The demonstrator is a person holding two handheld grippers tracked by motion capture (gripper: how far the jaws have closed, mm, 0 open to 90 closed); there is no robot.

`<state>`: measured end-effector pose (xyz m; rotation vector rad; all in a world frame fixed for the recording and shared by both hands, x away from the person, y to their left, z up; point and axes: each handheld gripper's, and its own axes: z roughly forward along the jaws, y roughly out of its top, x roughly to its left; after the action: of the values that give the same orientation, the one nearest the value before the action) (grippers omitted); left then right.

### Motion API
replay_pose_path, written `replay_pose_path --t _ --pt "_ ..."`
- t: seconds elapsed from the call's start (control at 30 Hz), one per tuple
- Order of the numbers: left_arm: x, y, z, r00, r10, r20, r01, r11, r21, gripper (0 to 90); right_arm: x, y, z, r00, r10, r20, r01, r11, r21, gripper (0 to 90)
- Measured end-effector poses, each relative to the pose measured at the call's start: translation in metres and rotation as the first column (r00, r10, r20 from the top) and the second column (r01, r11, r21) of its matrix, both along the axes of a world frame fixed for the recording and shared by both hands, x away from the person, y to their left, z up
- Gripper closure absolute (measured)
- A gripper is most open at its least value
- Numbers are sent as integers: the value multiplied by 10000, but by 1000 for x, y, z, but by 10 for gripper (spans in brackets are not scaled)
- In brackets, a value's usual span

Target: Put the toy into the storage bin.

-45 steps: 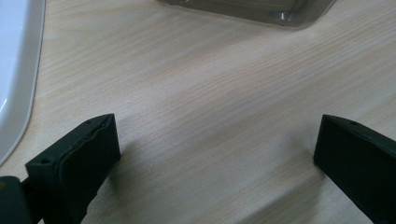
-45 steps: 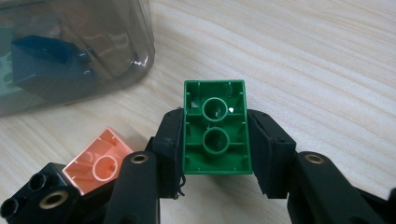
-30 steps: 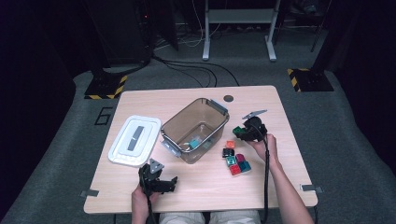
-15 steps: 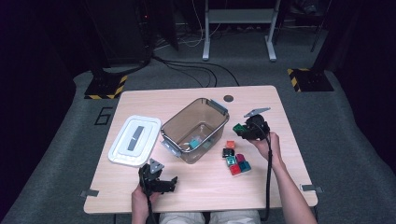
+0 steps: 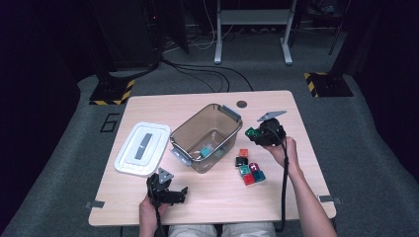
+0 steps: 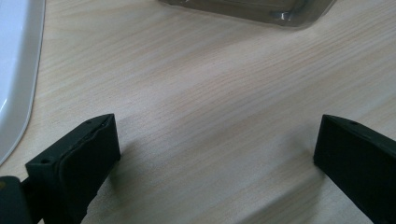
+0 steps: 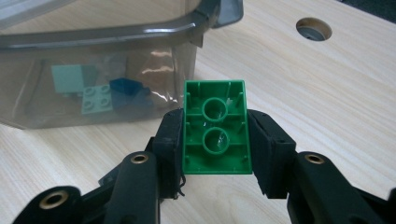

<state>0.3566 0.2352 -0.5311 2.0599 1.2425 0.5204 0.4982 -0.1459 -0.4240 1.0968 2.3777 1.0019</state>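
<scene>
beside clear bin (image 7: 116, 32), right claw (image 7: 215, 140) clamped on green two-stud brick (image 7: 215, 128), hollow underside showing.

In the right gripper view, the long sides of the green brick (image 7: 215, 128) are covered by the pads clamped on them, and its studded face is turned away, so only the hollow underside is seen. The pieces inside the clear bin (image 7: 140, 32) are dimmed by its tinted wall, and the bin is cut off at the top and left edges. In the left gripper view, the white lid (image 6: 14, 70) is cropped by the left edge.
</scene>
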Motion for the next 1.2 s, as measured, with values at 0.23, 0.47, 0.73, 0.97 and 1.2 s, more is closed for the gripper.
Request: replay_pose_path --t 0.23,0.47,0.73,0.97,1.2 --pt "0 0 0 10000 -6 -1 6 10000 7 1 -4 3 12 9998 44 182 -44 10000 3 583" --pt "0 0 0 10000 -1 7 1 10000 17 1 -6 4 23 9994 130 329 -127 9999 -112 583" --pt "0 0 0 10000 -2 -2 2 10000 2 1 -8 9 35 9978 217 624 -209 9997 -145 583" --pt "0 0 0 10000 -2 -3 2 10000 -1 1 -9 15 47 9965 311 781 -295 9993 -218 583" --pt "0 0 0 10000 -3 -2 3 10000 2 1 -7 26 58 9940 550 948 -526 9982 -276 583"
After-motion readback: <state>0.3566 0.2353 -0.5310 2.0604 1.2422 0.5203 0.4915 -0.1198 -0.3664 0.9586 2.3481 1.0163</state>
